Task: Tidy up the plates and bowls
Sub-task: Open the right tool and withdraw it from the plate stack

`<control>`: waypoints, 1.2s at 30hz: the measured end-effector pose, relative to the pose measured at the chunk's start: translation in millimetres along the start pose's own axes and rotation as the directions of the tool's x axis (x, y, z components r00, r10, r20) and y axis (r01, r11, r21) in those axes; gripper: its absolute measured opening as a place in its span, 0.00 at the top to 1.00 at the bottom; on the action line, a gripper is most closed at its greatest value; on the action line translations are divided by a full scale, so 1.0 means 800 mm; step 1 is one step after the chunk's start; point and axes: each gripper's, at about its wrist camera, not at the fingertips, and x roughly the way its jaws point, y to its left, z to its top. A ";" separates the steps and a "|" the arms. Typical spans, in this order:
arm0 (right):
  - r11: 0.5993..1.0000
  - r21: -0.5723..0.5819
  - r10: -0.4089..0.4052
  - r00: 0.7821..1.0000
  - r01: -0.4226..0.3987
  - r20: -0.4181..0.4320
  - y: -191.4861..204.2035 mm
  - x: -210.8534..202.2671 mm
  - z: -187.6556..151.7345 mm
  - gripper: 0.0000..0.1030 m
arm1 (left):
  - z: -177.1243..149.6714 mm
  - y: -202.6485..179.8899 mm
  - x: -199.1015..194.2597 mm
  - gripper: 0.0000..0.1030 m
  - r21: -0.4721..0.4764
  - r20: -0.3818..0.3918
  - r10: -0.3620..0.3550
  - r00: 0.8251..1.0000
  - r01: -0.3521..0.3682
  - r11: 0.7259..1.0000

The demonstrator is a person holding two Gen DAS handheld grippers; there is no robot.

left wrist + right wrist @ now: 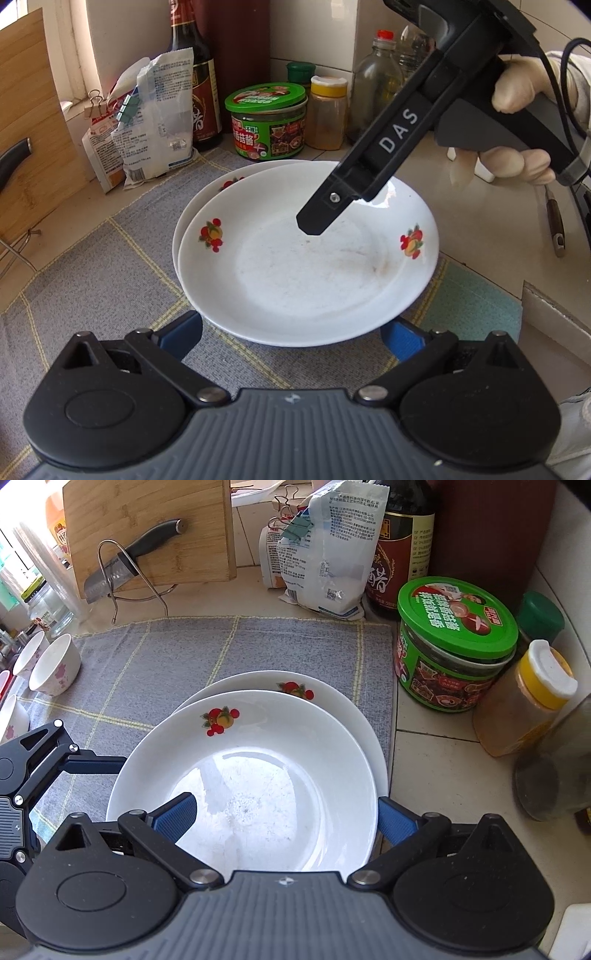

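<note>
While two plates sit stacked on the mat, the bowls remain apart, so the task reads as partly done.

Top plate (306, 254): white, fruit print, lies on the lower one, shifted toward 4 o'clock in the left wrist view; not seated concentric.
Lower plate (332, 698): only its far rim shows, from 10 to 2 o'clock of the top plate in the right wrist view.
Mat (177, 653): grey checked cloth; carries the plate stack at its 5 o'clock corner.
Bowls (55, 664): small, pink-flowered, at the mat's 9 o'clock edge, well apart from the plates; not yet gathered. Total count cannot be told, as more are cut off by the frame.
Left gripper (291, 332): jaws spread wide, holding nothing; blue pads flank the stack's near rim at 6 o'clock.
Right gripper (284, 812): jaws parted, nothing clamped; one pad over the top plate's well, the other outside its rim.
Done (judged): plates stacked.
Left (judged): centre the top plate; stack or group the bowls.
</note>
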 end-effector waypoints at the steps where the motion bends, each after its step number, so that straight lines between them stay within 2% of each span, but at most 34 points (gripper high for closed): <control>1: 1.000 0.002 -0.002 1.000 0.002 -0.001 -0.001 -0.001 -0.001 0.00 | 0.000 0.000 -0.001 0.01 -0.003 0.003 -0.003 1.000 0.003 1.000; 6: 1.000 -0.003 0.001 1.000 -0.001 0.017 -0.001 -0.010 -0.003 0.00 | 0.002 0.001 -0.001 0.01 -0.004 0.012 0.007 1.000 -0.007 1.000; 12: 0.998 -0.059 -0.026 0.995 0.031 0.093 0.019 -0.026 0.002 0.00 | 0.003 0.010 -0.024 0.01 -0.064 0.104 0.020 0.994 -0.013 0.998; 15: 0.993 -0.096 -0.051 0.987 0.066 0.151 0.034 -0.033 0.006 0.00 | -0.002 0.016 -0.039 0.01 -0.105 0.151 0.061 0.987 -0.045 0.993; 18: 0.981 -0.152 -0.082 0.970 0.119 0.229 0.054 -0.042 0.009 0.00 | -0.009 0.023 -0.054 0.01 -0.168 0.185 0.130 0.974 -0.099 0.981; 23: 0.966 -0.246 -0.008 0.954 0.085 0.300 0.089 -0.045 0.014 0.00 | -0.026 0.040 -0.082 0.01 -0.308 0.186 0.289 0.939 -0.223 0.925; 29: 0.943 -0.334 0.104 0.937 0.014 0.332 0.137 -0.029 0.023 0.00 | -0.066 0.049 -0.119 0.01 -0.440 0.107 0.456 0.884 -0.369 0.819; 33: 0.935 -0.354 0.157 0.929 -0.030 0.335 0.170 -0.017 0.027 0.00 | -0.098 0.056 -0.139 0.01 -0.493 0.046 0.524 0.851 -0.437 0.752; 36: 0.932 -0.360 0.180 0.923 -0.049 0.340 0.195 -0.014 0.025 0.00 | -0.122 0.066 -0.151 0.01 -0.508 0.014 0.546 0.838 -0.464 0.725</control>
